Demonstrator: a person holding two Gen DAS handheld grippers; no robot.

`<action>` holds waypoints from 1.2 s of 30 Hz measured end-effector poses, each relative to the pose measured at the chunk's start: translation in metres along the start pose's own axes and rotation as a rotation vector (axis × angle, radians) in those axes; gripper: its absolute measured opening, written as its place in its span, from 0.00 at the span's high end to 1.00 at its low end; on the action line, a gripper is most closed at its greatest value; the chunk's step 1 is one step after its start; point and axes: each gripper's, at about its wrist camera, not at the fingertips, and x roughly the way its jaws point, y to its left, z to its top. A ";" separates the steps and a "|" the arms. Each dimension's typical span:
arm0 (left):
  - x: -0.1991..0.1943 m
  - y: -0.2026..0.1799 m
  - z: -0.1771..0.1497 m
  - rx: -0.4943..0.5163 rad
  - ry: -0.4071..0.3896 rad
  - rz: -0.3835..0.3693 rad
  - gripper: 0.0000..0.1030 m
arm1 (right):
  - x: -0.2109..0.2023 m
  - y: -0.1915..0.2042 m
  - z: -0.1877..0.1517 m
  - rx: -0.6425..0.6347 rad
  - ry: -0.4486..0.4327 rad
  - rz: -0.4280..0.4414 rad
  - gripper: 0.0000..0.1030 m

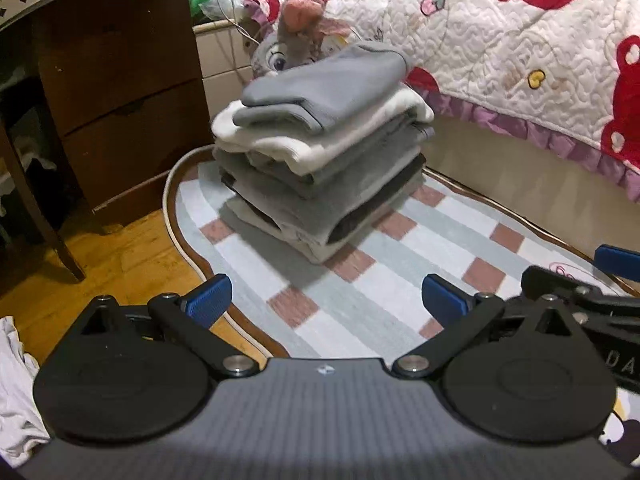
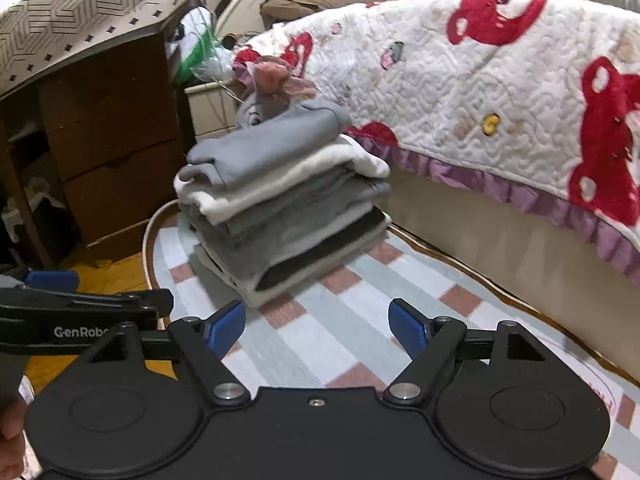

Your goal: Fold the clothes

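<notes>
Left wrist view, left gripper point(image 1: 326, 300) fingers spread and empty, right gripper point(image 2: 318, 326) likewise, stack of folded clothes point(image 1: 320, 152) on striped rug point(image 1: 380, 292), beside bed point(image 1: 520, 168)

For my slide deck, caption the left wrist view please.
Open left tool faces a stack of folded clothes on a striped rug beside the bed.

lit warmly from indoors, moderately bright, with a yellowish cast on the wooden floor point(image 1: 120, 256). soft shadow under the stack of folded clothes point(image 1: 324, 152) on the rug point(image 1: 360, 292). slightly smeared by motion across stack and quilt point(image 2: 500, 92). strongly bowed at the edges by the fisheye; dark beside the dresser point(image 1: 120, 112).
</notes>
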 end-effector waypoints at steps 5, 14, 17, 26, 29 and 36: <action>-0.003 -0.013 -0.008 0.013 0.012 -0.003 0.00 | -0.009 -0.011 0.000 0.014 -0.012 -0.026 0.19; -0.002 -0.014 -0.012 0.011 0.033 0.024 0.00 | -0.008 -0.010 -0.001 0.006 0.004 -0.031 0.19; -0.003 -0.013 -0.012 0.019 0.032 0.035 0.00 | -0.007 -0.007 -0.001 0.000 0.008 -0.031 0.18; 0.001 -0.010 -0.012 -0.002 0.036 0.030 0.00 | -0.006 -0.002 -0.002 -0.013 0.030 -0.056 0.18; 0.002 -0.011 -0.012 0.006 0.040 0.031 0.00 | -0.006 -0.003 -0.003 -0.010 0.034 -0.057 0.18; 0.001 -0.013 -0.013 0.018 0.044 0.031 0.00 | -0.005 -0.005 -0.003 -0.007 0.041 -0.056 0.18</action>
